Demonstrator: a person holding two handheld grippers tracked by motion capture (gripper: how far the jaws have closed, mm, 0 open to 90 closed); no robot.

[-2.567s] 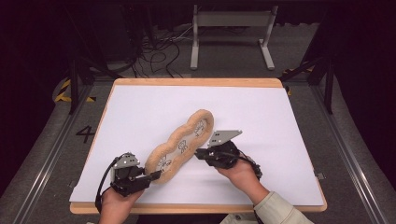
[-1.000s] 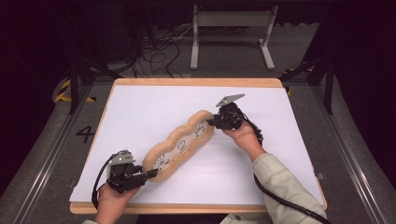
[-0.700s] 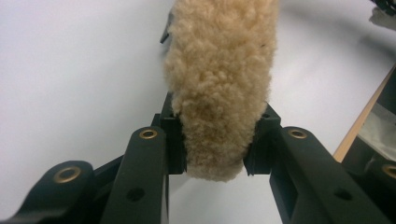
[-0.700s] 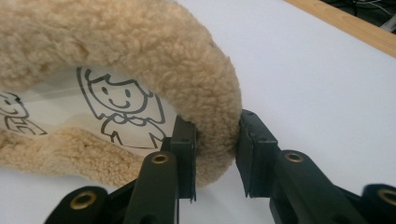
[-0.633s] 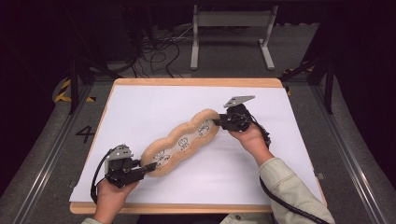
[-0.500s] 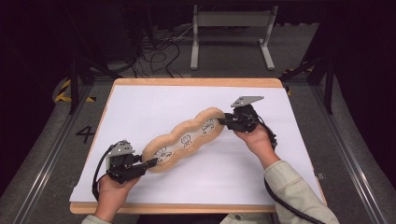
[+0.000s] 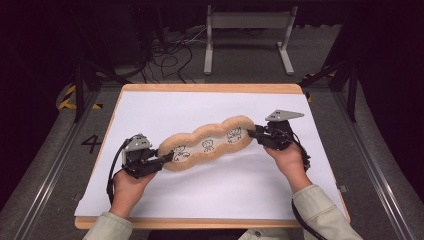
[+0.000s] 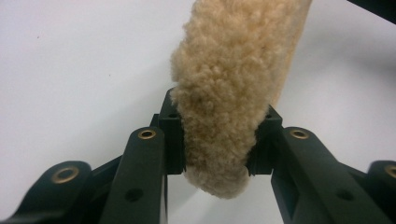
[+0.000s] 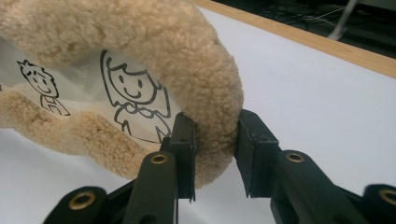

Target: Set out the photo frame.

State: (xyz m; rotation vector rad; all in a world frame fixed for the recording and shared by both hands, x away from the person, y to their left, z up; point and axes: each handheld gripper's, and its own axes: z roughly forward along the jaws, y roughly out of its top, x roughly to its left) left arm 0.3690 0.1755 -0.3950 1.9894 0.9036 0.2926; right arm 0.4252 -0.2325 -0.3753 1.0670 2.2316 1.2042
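- From where I sit, the plush cushion (image 7: 207,144) runs long-ways across the white sheet (image 7: 210,105), its long axis slanting from lower left near me up to the right, with the right end farther from me than the left.
- It sits about mid-sheet, stretched between my two grippers; I cannot tell whether its middle rests on the sheet.
- My left gripper (image 7: 167,158) is clamped on the cushion's near-left end; in the left gripper view both pads squeeze the fleece (image 8: 224,116) edge-on, with the tip poking out below the jaws.
- My right gripper (image 7: 254,133) is likewise clenched on the far-right end, pads pinching the fleecy rim (image 9: 212,135).
- The cushion is tan and woolly, with a lobed, peanut-like outline of three bulges.
- Its pale centre panel carries three black line-drawn cartoon figures (image 7: 207,145), one to each bulge; in the right gripper view I see a smiling girl in a dress (image 9: 135,107).
- The sheet lies on a wooden board (image 7: 210,88).
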